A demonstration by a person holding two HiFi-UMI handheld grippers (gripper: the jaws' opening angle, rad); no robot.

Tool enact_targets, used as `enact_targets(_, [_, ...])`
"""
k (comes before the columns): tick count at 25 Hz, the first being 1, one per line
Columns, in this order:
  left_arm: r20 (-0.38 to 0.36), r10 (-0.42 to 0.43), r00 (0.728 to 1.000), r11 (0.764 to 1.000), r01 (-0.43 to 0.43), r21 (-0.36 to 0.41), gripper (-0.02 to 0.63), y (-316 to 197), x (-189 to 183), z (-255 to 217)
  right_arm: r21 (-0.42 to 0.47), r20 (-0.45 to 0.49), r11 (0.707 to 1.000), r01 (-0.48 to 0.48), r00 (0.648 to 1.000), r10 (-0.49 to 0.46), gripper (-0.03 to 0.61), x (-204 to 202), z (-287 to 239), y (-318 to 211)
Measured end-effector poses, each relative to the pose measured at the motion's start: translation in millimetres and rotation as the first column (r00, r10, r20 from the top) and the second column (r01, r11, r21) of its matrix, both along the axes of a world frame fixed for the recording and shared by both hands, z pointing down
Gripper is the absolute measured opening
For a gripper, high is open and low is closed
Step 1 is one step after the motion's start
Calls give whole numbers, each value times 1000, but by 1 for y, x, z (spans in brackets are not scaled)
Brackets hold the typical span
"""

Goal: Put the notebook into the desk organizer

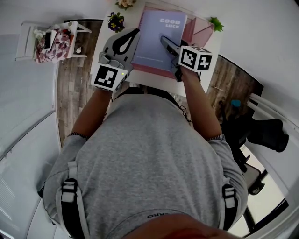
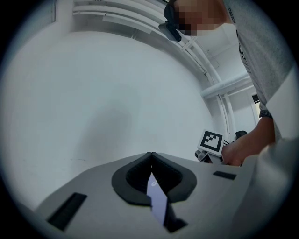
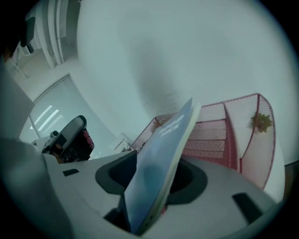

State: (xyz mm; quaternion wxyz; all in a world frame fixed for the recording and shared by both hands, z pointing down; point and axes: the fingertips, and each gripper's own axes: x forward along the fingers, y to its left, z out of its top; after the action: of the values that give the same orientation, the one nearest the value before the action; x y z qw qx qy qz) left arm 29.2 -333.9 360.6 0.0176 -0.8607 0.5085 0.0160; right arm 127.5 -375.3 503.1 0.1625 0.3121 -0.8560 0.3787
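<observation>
The lavender notebook (image 1: 156, 39) printed "GOOD LUCK" stands tilted over the pink mesh desk organizer (image 1: 202, 29) at the back of the white desk. My left gripper (image 1: 134, 35) is shut on the notebook's left edge; in the left gripper view only a thin sliver of the notebook (image 2: 157, 200) shows between its closed jaws (image 2: 150, 156). My right gripper (image 1: 166, 43) lies over the cover's right half. In the right gripper view the notebook (image 3: 163, 149) leans loosely between that gripper's (image 3: 156, 175) parted jaws, with gaps on both sides, and the organizer (image 3: 224, 128) stands right behind it.
A small potted plant (image 1: 116, 21), flowers (image 1: 125, 3) and a green plant (image 1: 216, 23) flank the organizer on the white desk (image 1: 159, 82). A white rack with patterned cloth (image 1: 52, 41) stands at the left, a black chair (image 1: 266, 131) at the right, on wood flooring.
</observation>
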Motion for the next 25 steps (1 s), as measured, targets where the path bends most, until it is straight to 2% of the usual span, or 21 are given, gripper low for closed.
enact_targets(7, [-7,19,1000,1000,-19,18,20,2,2,-2,-34,-17,999,-20,1000,20,218,0,10,2])
enact_targets(10, [-8,26,1000,1000,-25,11,19,1,2,-1,-18,-44,999,-27,999,26,252,0,7,-1])
enact_targets(16, [-29,58,998,998,-57,29,18,-2,4,-10,-23,-80,999,-22,997,20,275,-2,12,-3])
enact_targets(25, [-15,105,994,994,-104,29,18,-10,10,-3,-5,-166,998,-68,984,66,279,3,18,-7])
